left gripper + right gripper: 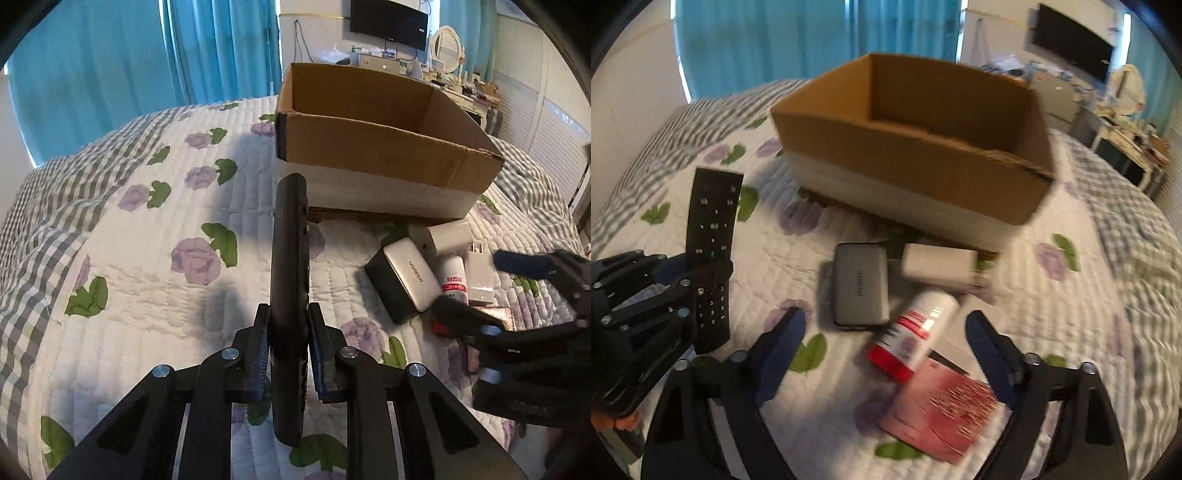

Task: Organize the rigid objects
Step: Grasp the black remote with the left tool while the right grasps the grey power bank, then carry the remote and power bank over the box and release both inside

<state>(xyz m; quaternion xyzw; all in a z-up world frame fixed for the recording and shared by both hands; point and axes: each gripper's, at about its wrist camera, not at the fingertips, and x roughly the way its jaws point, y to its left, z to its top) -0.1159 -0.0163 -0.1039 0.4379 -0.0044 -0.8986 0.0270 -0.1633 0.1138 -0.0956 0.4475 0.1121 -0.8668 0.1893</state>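
Note:
My left gripper [288, 321] is shut on a black remote control [288, 258], held on edge above the quilt; in the right wrist view this remote [713, 214] stands upright in the left gripper [701, 273]. An open cardboard box [369, 155] [905, 147] sits on the bed beyond. My right gripper [886, 317] [484, 288] is open, its fingers straddling a white bottle with a red label [919, 332] [452, 280] that lies on the quilt; the pads do not touch it. A grey UGREEN charger [862, 288] [410, 277] lies just left of the bottle.
A white adapter [938, 266] [447, 236] rests by the box's front wall. A pink-red flat packet [942, 410] lies under the bottle's near end. The floral quilt [166, 229] covers the bed. A cluttered dresser [1126, 140] stands far right.

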